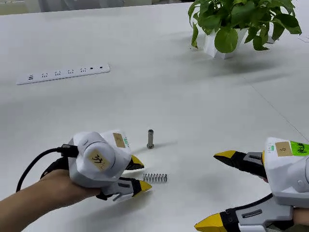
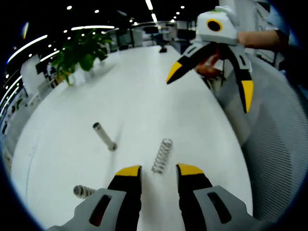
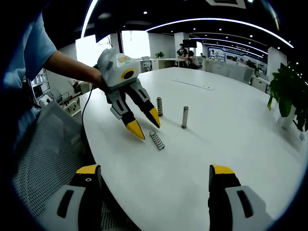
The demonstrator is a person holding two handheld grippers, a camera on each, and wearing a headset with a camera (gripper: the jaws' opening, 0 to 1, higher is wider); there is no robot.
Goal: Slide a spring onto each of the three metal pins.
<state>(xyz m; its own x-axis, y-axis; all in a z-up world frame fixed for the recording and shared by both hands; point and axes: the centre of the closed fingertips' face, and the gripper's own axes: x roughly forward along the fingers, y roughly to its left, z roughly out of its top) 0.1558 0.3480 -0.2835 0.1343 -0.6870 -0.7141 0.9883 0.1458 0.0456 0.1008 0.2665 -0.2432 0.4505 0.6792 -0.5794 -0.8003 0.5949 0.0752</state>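
**Q:** Item one, grippers. What is their state?

**A:** Your left gripper point(image 1: 141, 175) has its jaws parted with nothing between them. The tips are low over the table point(image 1: 193, 106) and aimed at the loose spring point(image 1: 155, 178). Your right gripper point(image 1: 215, 189) has its jaws spread wide and empty, and you hold it well apart from the parts.

**Q:** Item two, springs and pins. Where are they?

**A:** The loose spring lies flat on its side just ahead of your left tips, apart from them. You have two pins on count:
- The bare pin point(image 1: 150, 138) stands upright near the loose spring, not touching it.
- The fitted pin point(image 3: 159, 106) stands upright just behind your left gripper in the right gripper view. A coil wraps it from the base up and hides the shaft.

**Q:** Item three, progress?

**A:** By my judgement, one pin of three is done. The loose spring is not yet gripped, and the bare pin has nothing on it. That pin and a third remain for you.

**Q:** Item four, other stock?

**A:** A power strip point(image 1: 63, 74) and a potted plant point(image 1: 241, 24) sit on the far side, well apart from the work.
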